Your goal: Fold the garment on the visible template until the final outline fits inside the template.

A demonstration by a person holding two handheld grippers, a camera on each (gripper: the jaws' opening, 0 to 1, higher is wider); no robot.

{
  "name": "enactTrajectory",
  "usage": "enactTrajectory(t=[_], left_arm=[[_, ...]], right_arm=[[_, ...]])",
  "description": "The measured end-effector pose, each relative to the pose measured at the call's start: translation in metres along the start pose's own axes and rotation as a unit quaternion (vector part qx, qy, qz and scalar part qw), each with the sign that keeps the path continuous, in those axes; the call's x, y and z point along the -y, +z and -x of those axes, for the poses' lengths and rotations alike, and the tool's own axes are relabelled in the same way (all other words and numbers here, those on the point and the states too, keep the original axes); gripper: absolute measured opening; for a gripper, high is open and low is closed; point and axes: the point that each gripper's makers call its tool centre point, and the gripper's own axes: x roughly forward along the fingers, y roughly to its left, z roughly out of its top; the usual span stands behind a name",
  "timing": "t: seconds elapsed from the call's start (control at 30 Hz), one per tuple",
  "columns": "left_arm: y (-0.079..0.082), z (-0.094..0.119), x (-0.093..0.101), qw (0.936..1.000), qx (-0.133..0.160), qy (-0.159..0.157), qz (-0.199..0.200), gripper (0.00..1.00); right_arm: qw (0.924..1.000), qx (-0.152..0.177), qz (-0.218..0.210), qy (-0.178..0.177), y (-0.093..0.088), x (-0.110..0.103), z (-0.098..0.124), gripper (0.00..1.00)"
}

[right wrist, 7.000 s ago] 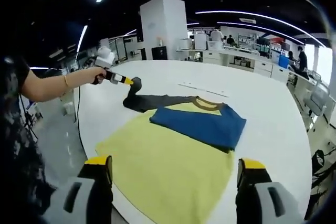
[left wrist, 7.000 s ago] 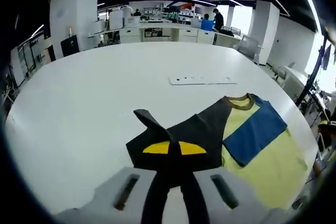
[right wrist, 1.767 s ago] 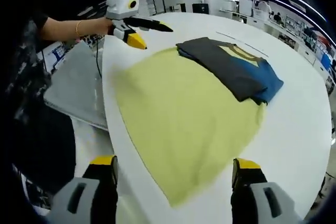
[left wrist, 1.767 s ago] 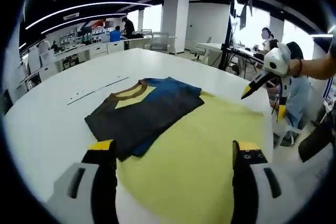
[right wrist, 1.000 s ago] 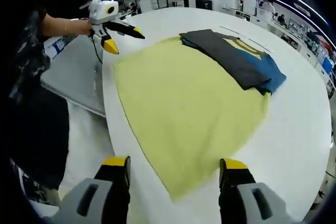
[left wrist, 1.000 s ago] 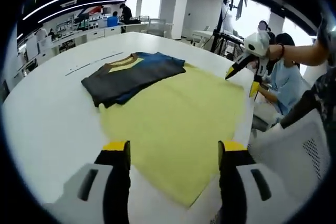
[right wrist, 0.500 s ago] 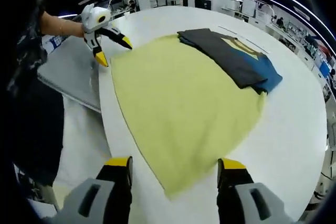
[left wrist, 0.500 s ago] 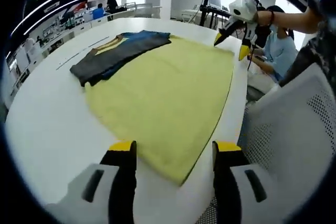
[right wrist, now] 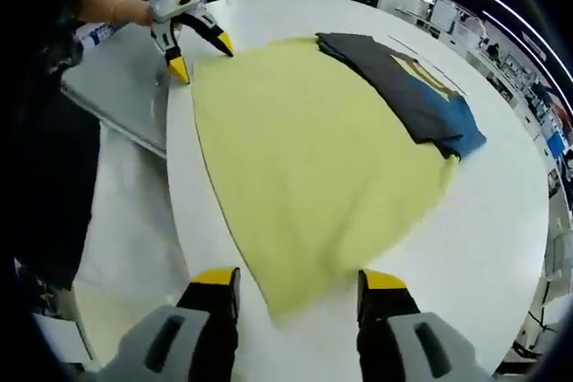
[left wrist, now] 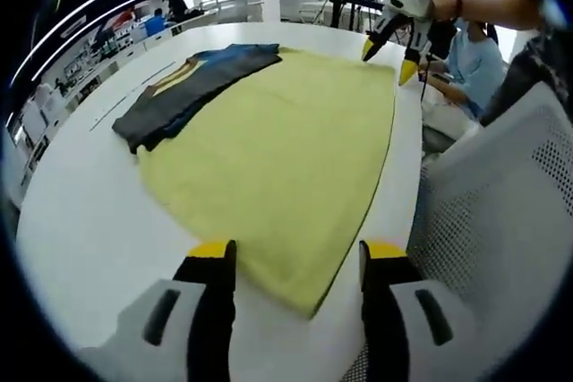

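On white worktop (left wrist: 72,221), yellow template (left wrist: 269,149) is lying flat; folded garment (left wrist: 183,91) is sitting at its far edge. You are holding left tool (left wrist: 291,261) and right tool (right wrist: 295,288) wide, empty, each hovering over near template corner.

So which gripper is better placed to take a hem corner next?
Left, narrowly: a corner of the garment lies midway between the open left gripper's jaws. At the open right gripper, the other corner sits off-centre.
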Motion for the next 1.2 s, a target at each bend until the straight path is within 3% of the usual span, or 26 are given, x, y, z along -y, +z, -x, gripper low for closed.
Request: enactTrajectory(t=[0.3, 0.4, 0.53, 0.87, 1.03, 1.2], left_arm=[[0.001, 0.000, -0.004, 1.0000, -0.004, 0.004, 0.008, 0.47], [0.002, 0.000, -0.007, 0.9998, -0.006, 0.001, 0.018, 0.45], [0.001, 0.000, -0.012, 0.9998, -0.009, 0.007, 0.019, 0.38], [0.001, 0.000, -0.013, 0.9998, -0.011, 0.007, 0.018, 0.36], [0.001, 0.000, -0.014, 0.9998, -0.013, 0.002, 0.014, 0.35], [-0.003, 0.003, -0.007, 0.9994, -0.023, -0.018, -0.019, 0.38]], right_arm=[[0.9993, 0.007, 0.036, 0.007, 0.003, -0.005, 0.001, 0.50], [0.9991, 0.014, 0.005, 0.040, 0.004, -0.016, -0.005, 0.47], [0.9993, 0.015, 0.013, 0.031, 0.005, -0.008, -0.004, 0.43], [0.9993, 0.033, -0.010, 0.015, 0.007, 0.004, -0.005, 0.27], [0.9990, 0.039, -0.017, 0.009, 0.006, 0.005, -0.005, 0.24], [0.9990, 0.039, -0.017, 0.011, 0.006, 0.005, -0.005, 0.25]])
